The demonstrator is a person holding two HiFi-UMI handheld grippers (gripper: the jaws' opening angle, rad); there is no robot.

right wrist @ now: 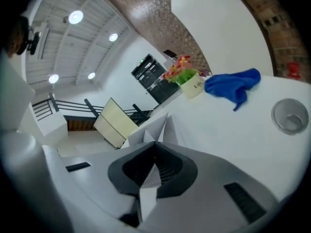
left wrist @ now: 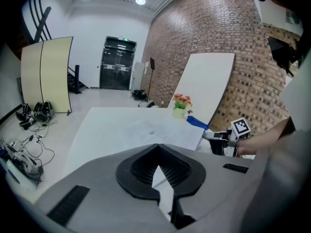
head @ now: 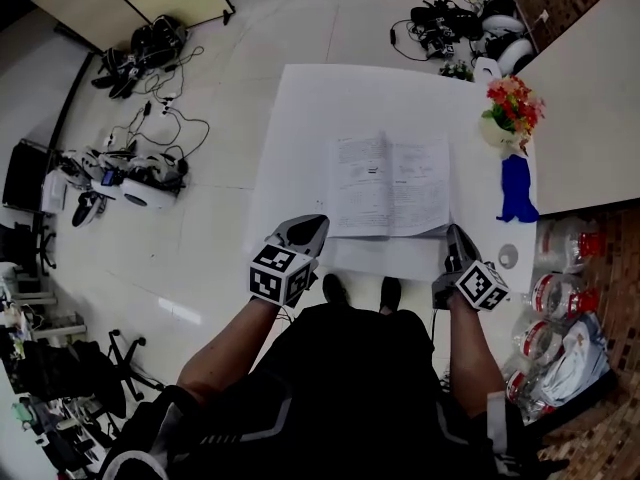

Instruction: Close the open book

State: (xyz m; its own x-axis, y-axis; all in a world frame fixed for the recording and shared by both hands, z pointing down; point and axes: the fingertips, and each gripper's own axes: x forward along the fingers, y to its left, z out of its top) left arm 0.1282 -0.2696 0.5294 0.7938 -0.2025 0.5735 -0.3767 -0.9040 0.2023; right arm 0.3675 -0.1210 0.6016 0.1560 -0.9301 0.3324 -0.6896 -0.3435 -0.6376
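Observation:
The open book (head: 390, 183) lies flat on the white table (head: 300, 118), its printed pages facing up. My left gripper (head: 310, 225) hovers at the book's near left corner, jaws together with nothing held. At the near right corner is my right gripper (head: 455, 234), also shut and empty. In the left gripper view the book (left wrist: 150, 129) lies ahead of the shut left gripper (left wrist: 158, 152), and the right gripper (left wrist: 224, 139) shows at the right. In the right gripper view, rolled sideways, raised page edges of the book (right wrist: 154, 129) stand just past the right gripper (right wrist: 155, 145).
A pot of flowers (head: 512, 110), a blue cloth (head: 516, 190) and a small clear round dish (head: 508, 256) sit along the table's right side. Water bottles (head: 560, 298) stand on the floor at the right. Cables and gear (head: 140, 168) lie on the floor at the left.

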